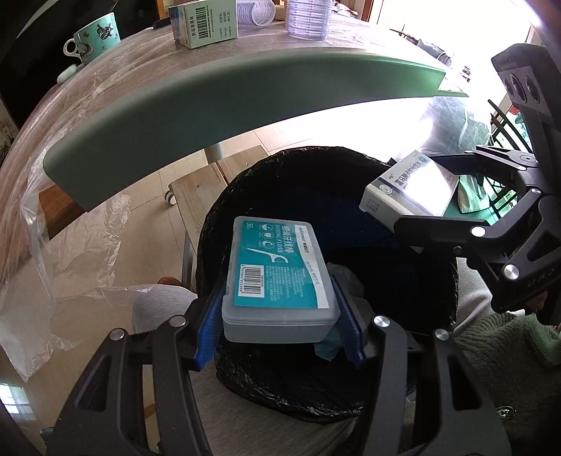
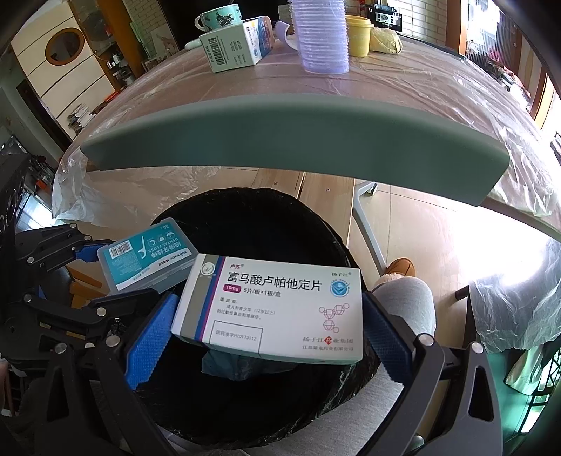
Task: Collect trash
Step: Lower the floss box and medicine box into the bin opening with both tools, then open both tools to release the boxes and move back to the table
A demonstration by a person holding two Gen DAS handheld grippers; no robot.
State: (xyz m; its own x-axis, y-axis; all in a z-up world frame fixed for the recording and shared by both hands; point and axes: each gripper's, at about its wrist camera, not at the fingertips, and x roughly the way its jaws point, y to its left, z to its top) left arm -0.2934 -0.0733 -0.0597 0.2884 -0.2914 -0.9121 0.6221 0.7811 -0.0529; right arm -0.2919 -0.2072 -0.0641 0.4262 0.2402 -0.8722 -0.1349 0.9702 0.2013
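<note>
My left gripper (image 1: 280, 315) is shut on a clear dental floss box (image 1: 277, 277) with a teal label, its blue pads (image 1: 210, 326) pressing both long sides. My right gripper (image 2: 266, 336) is shut on a white medicine box (image 2: 277, 305) with a purple stripe. Both boxes hang over the open mouth of a bin lined with a black bag (image 1: 350, 386) (image 2: 266, 217). In the left wrist view the right gripper (image 1: 452, 196) and medicine box (image 1: 410, 193) sit at the bin's far right. In the right wrist view the floss box (image 2: 147, 259) and left gripper (image 2: 87, 277) are at left.
The table's grey-green edge (image 1: 210, 115) (image 2: 280, 136) overhangs the bin, its top covered in clear plastic sheet. On it stand a teal mug (image 1: 94, 38), a barcode carton (image 1: 207, 24), stacked clear cups (image 2: 322, 35) and a yellow cup (image 2: 357, 35). A person's knee (image 2: 406, 298) is beside the bin.
</note>
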